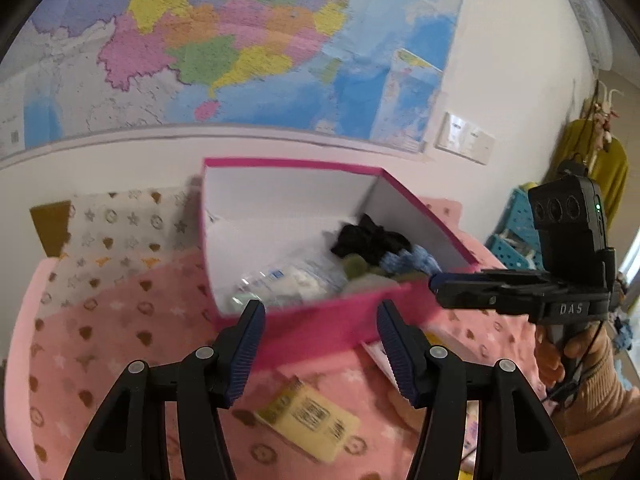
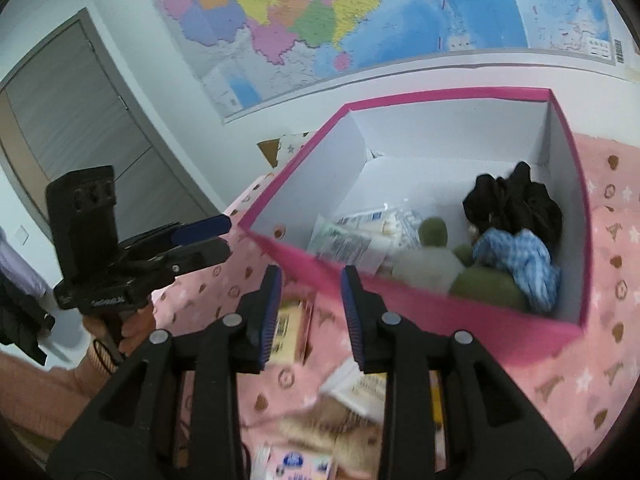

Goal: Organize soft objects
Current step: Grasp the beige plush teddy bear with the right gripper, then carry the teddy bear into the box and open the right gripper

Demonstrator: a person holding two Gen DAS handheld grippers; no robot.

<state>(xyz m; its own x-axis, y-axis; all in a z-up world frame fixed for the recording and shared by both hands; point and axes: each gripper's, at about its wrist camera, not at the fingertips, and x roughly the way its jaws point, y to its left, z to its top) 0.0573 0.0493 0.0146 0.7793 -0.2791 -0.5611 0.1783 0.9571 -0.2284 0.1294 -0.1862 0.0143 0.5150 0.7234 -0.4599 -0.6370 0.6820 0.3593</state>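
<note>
A pink blanket (image 1: 120, 320) is seen under the box (image 1: 320, 320); both grippers, left (image 1: 320, 344) and right (image 2: 310, 316), are held open and empty, perhaps above it.

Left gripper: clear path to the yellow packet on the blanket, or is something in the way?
Probably yes. The left gripper is open and empty, and the yellow packet lies uncovered on the pink blanket just below its fingers, in front of the pink box. Nothing sits between them.

Soft, even indoor light; both views smeared by motion blur.
The fisheye bent the map (image 1: 224, 40) and wall lines and darkened the corners. The pink box (image 2: 420, 304) rim and the packets on the blanket (image 1: 100, 320) looked blurred; shadows were faint.
</note>
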